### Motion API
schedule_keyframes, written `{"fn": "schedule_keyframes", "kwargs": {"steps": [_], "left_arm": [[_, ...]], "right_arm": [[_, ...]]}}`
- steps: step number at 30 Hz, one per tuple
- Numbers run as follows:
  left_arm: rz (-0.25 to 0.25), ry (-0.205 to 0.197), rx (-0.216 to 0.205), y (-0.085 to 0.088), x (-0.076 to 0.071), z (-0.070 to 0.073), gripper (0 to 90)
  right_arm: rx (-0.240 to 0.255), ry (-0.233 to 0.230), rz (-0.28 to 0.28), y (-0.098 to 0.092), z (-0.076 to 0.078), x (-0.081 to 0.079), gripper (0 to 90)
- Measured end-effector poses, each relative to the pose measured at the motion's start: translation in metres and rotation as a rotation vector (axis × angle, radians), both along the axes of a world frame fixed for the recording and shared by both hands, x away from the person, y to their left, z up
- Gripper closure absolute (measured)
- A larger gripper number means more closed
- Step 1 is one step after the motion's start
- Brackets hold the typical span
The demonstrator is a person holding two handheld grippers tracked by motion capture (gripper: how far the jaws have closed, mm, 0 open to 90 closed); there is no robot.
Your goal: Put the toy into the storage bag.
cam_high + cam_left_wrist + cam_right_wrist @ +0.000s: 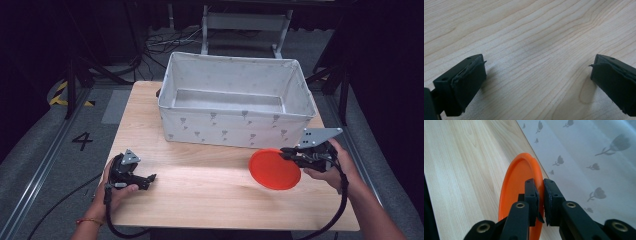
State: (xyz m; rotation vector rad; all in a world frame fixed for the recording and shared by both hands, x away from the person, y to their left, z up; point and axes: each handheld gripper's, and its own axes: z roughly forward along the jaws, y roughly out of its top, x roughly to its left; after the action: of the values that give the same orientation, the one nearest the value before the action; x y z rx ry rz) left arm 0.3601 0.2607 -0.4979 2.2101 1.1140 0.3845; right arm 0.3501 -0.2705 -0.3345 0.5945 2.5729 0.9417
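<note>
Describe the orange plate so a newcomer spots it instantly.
Start at the white fabric storage bin on the wooden table. In front of its right corner, the right hand-held gripper pinches a round, flat orange plate by its rim. It is the only brightly coloured item there.

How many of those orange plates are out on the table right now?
1. The orange plate is near the table's right front, pinched at its rim by the right gripper, just before the fabric bin. The bin's visible floor looks bare; its near inside is hidden.
</note>
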Motion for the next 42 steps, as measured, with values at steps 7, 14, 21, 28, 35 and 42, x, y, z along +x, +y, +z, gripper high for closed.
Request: {"fn": "schedule_keyframes", "kwargs": {"steps": [7, 14, 21, 28, 35, 42], "left_arm": [[0.001, 0.0, 0.0, 0.0, 0.0, 0.0, 0.3], [0.0, -0.001, 0.001, 0.0, 0.0, 0.0, 0.3], [0.001, -0.001, 0.002, 0.0, 0.0, 0.0, 0.3], [0.001, -0.001, 0.002, 0.0, 0.0, 0.0, 0.4], [0.002, -0.002, 0.0, 0.0, 0.0, 0.0, 0.5], [0.003, -0.005, 0.004, 0.0, 0.0, 0.0, 0.5]], "right_arm": [[0.014, -0.01, 0.009, -0.007, 0.023, 0.001, 82.1], [0.018, -0.038, 0.017, -0.011, 0.044, 0.002, 82.1], [-0.006, -0.078, 0.028, -0.015, 0.069, 0.001, 82.1], [-0.035, -0.082, 0.03, -0.016, 0.082, 0.002, 82.1], [-0.016, -0.1, 0.021, -0.019, 0.105, 0.003, 82.1], [-0.018, -0.124, 0.021, -0.014, 0.125, 0.01, 82.1]]}}
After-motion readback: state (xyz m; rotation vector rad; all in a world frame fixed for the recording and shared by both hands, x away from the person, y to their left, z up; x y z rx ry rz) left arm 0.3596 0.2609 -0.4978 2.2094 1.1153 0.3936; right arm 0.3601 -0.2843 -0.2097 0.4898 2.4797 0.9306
